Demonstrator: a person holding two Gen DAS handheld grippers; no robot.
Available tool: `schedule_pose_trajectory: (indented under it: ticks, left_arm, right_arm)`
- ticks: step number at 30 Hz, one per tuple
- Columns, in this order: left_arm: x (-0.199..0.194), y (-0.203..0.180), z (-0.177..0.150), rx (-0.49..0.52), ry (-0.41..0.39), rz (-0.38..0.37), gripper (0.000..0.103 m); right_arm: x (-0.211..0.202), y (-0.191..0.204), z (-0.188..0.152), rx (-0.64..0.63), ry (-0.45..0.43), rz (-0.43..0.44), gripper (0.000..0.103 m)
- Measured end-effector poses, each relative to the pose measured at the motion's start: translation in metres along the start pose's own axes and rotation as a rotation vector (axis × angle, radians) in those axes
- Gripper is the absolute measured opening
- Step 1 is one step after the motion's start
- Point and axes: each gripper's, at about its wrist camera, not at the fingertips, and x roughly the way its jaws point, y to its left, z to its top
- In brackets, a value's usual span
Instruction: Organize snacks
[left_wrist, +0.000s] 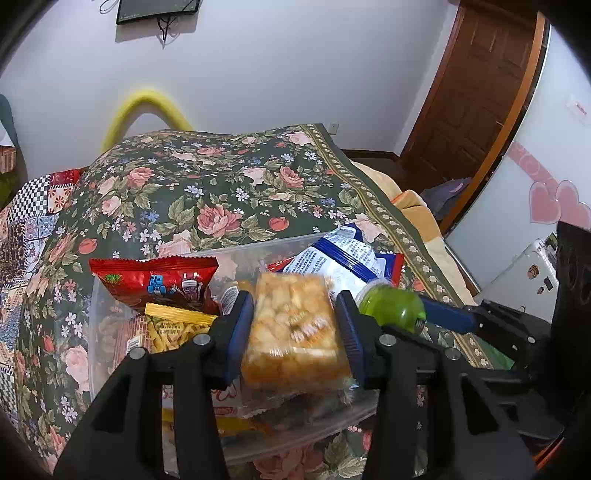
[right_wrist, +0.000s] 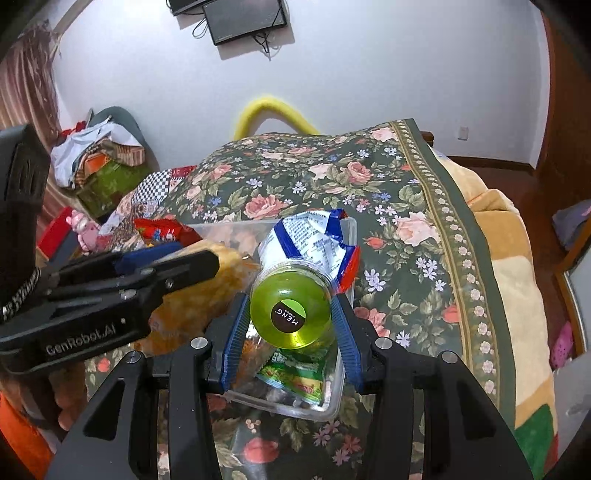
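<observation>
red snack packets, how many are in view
2: a red packet standing at the clear bin's left end, and a red-edged one behind the blue-and-white bag. Others may be buried.

Left tongs (left_wrist: 293, 325) and right tongs (right_wrist: 291, 325) both grip, angled downward.

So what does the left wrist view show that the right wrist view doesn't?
Only the left wrist view: the yellow noodle snack packet in the bin and the brown door.

Only the right wrist view: the dark round label on the green jelly cup, the green packet under it, and the cluttered chair.

Both: the clear plastic bin, the orange puffed-snack pack in the left gripper, and the cup in the right gripper.
</observation>
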Motion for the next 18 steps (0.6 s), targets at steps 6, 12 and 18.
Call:
schedule_pose_trajectory:
  ticks: [6,12,18]
  left_arm:
    - [-0.021,0.001,-0.006,-0.012,-0.025,-0.008,0.054]
    - [-0.064,-0.005,-0.014,-0.007,-0.097,0.007,0.054]
    - [-0.139,-0.022,-0.027,0.038,-0.23,0.054,0.054]
  right_arm:
    - [-0.004,-0.001,-0.004,0.014,0.014,-0.016,0.043]
    - [-0.036,0.004,0.001,0.022,-0.043,-0.011,0.043]
    - [-0.089,0.02,0.006,0.005,-0.141,-0.005,0.043]
